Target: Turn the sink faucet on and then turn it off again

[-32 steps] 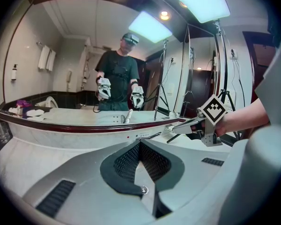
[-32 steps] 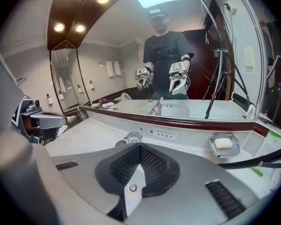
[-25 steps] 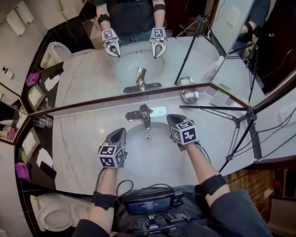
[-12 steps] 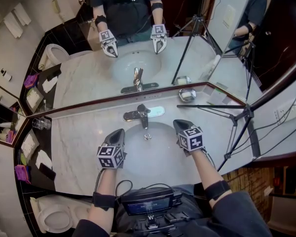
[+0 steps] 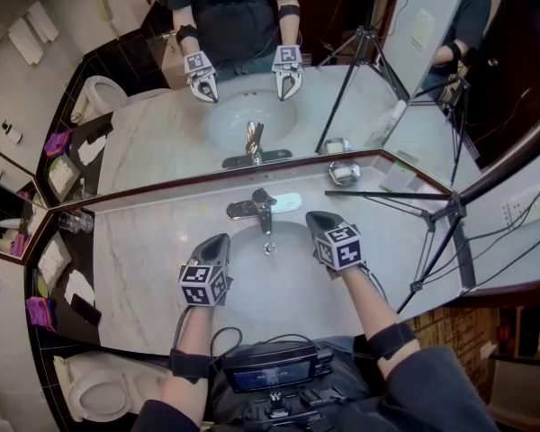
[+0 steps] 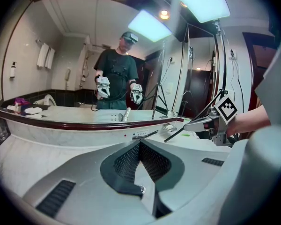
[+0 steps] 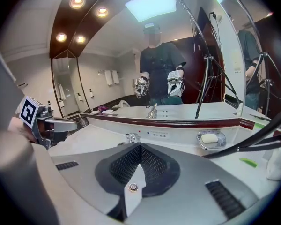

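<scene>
The chrome sink faucet (image 5: 264,207) stands at the back of the white basin (image 5: 283,282), its lever lying toward the left. My left gripper (image 5: 223,238) hovers over the basin's left rim, shut and empty. My right gripper (image 5: 310,216) is over the right rim, close to the right of the faucet but apart from it, also shut and empty. In the left gripper view the shut jaws (image 6: 139,142) point at the faucet (image 6: 143,135), with the right gripper (image 6: 196,124) beside it. The right gripper view shows its shut jaws (image 7: 139,146) just below the faucet (image 7: 126,138).
A soap dish (image 5: 346,173) sits on the marble counter (image 5: 153,259) to the right of the faucet. A black tripod (image 5: 432,214) stands over the counter's right end. A glass (image 5: 72,222) is at the far left. The mirror (image 5: 162,142) rises right behind the faucet.
My right gripper drifted right and toward the front, then came back up beside the faucet. The left gripper has stayed put.
</scene>
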Demonstrator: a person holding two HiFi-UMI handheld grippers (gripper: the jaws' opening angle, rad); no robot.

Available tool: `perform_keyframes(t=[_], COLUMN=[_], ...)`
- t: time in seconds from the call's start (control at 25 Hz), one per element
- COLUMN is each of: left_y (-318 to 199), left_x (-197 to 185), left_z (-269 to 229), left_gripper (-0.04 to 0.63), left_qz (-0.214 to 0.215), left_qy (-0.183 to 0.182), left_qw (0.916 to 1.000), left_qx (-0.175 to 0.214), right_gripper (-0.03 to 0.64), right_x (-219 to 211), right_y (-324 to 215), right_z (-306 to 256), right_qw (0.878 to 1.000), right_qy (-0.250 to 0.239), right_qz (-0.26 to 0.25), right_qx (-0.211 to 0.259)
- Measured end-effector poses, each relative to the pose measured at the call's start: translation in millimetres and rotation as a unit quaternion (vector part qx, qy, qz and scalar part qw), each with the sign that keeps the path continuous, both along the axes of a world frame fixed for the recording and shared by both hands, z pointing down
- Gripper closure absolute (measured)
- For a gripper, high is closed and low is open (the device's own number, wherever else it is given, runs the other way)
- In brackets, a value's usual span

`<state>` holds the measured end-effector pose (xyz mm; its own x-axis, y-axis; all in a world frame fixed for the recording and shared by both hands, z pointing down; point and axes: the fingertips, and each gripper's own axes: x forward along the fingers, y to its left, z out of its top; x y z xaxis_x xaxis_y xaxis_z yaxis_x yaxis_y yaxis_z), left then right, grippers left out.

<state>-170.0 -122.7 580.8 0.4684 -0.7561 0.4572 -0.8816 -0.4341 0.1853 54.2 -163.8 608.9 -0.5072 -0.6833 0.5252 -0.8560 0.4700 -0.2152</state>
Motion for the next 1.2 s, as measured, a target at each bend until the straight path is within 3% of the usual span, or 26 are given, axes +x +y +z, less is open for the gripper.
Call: perform_keyframes(t=[0.56, 1.2], left_y=[-7.2, -11.6], left_x=[-6.4, -12.3], left_z=[8.1, 15.4], left_gripper=[0.595, 0.595], left_qz=[-0.011, -0.015], left_qy=[0.003, 0.001], left_qw=[0.9999, 0.9998], left_qx=[-0.006, -0.014], right_gripper=[0.595, 0.595], right_x=[-74.0, -92.9], right_y=[-73.7, -76.5], right_z=[-19.6, 28.0], right_qw=[0.996, 0.996], right_qy=[0.023, 0.031], right_qz=[-0.077, -0.085], right_qx=[0.032, 0.002])
